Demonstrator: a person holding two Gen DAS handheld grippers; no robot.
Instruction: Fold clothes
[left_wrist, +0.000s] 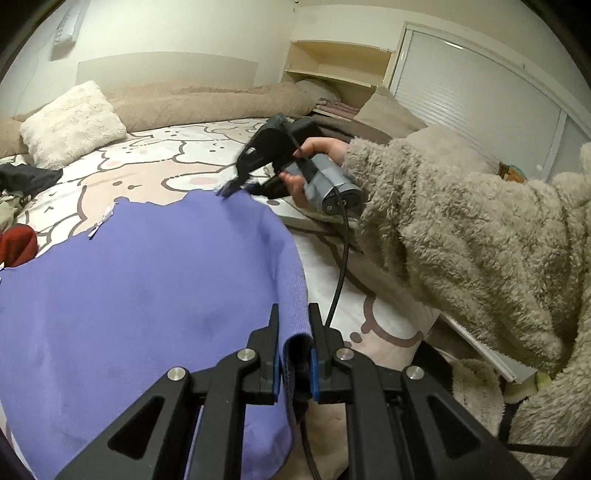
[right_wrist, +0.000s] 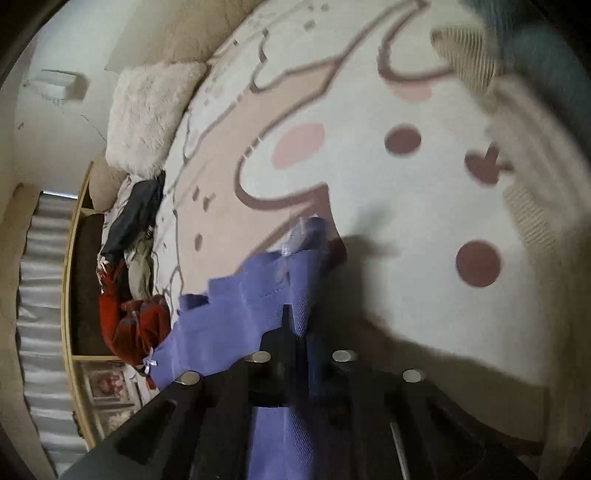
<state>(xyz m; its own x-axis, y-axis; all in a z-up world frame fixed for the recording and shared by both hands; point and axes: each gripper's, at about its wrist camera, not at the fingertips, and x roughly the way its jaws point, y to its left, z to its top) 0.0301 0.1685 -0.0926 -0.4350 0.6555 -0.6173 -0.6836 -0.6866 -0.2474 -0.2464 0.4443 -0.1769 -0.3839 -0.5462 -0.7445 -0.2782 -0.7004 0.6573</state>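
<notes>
Clearly I'm mid-fold: my left gripper (left_wrist: 293, 328) pinches the near hem of the purple garment (left_wrist: 155, 288) spread on the bed (left_wrist: 177, 155), while my right gripper (left_wrist: 236, 186) clamps its far edge. Next, I'd carry both edges across together, keeping them taut.

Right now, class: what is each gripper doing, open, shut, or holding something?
Left gripper: shut on the purple garment, pinching its folded edge.
Right gripper: shut on the same purple garment, at its far edge.
</notes>
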